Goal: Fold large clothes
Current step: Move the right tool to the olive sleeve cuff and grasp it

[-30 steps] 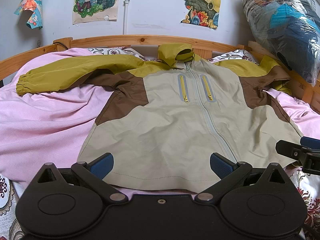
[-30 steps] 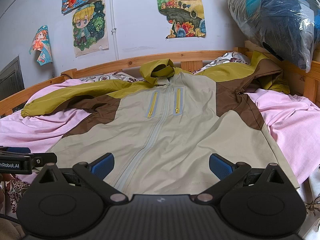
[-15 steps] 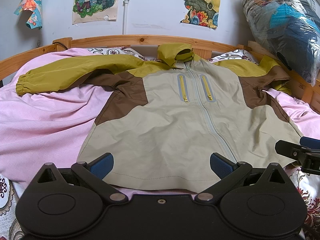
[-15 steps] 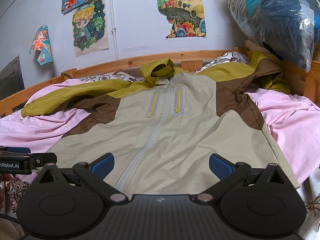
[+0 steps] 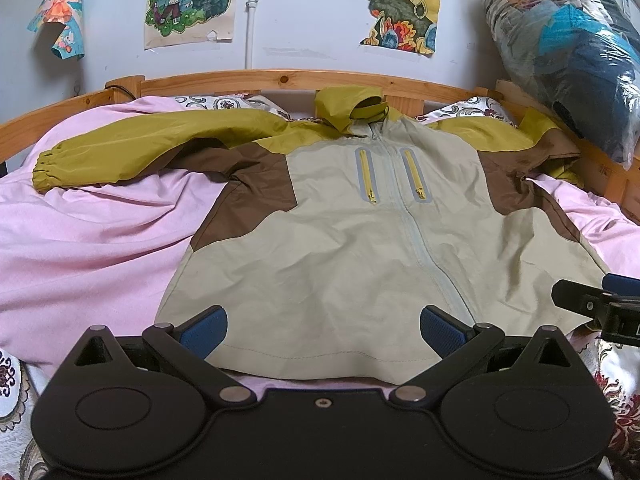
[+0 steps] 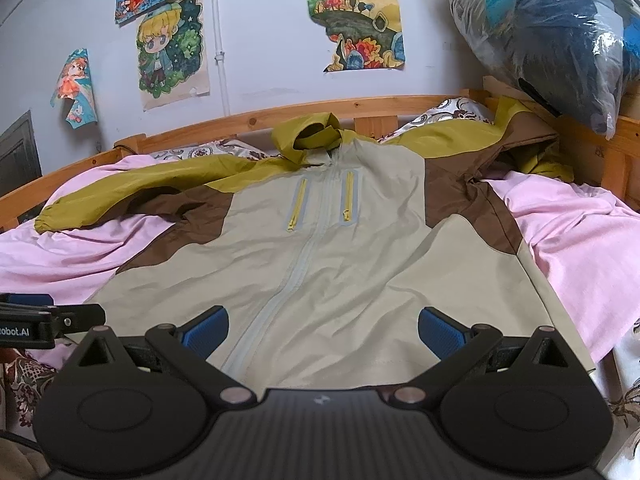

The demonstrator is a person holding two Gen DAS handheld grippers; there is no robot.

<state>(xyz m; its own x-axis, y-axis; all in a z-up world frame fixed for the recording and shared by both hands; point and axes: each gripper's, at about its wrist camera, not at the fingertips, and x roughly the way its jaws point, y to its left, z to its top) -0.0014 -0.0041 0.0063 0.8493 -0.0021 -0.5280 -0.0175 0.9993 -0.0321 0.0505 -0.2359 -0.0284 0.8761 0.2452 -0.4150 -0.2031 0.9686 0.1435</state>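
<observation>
A large hooded jacket [image 5: 360, 248] [image 6: 328, 264], beige with brown and olive panels, lies flat and zipped on a pink sheet, hood toward the headboard. Its left sleeve [image 5: 120, 152] stretches out sideways; the right sleeve [image 6: 520, 136] bunches against the bed rail. My left gripper [image 5: 323, 330] hovers open just above the hem [image 5: 320, 356], left of the zipper. My right gripper [image 6: 323, 330] is open over the hem's right half. Each gripper shows at the edge of the other's view, the right gripper [image 5: 600, 304] and the left gripper [image 6: 40, 320].
A wooden bed frame [image 5: 280, 80] rings the mattress. A plastic bag of dark and blue clothes [image 5: 568, 52] sits on the right rail. Patterned pillows [image 5: 224, 102] lie by the headboard. Posters hang on the wall [image 6: 272, 60]. The pink sheet [image 5: 80, 248] spreads to the left.
</observation>
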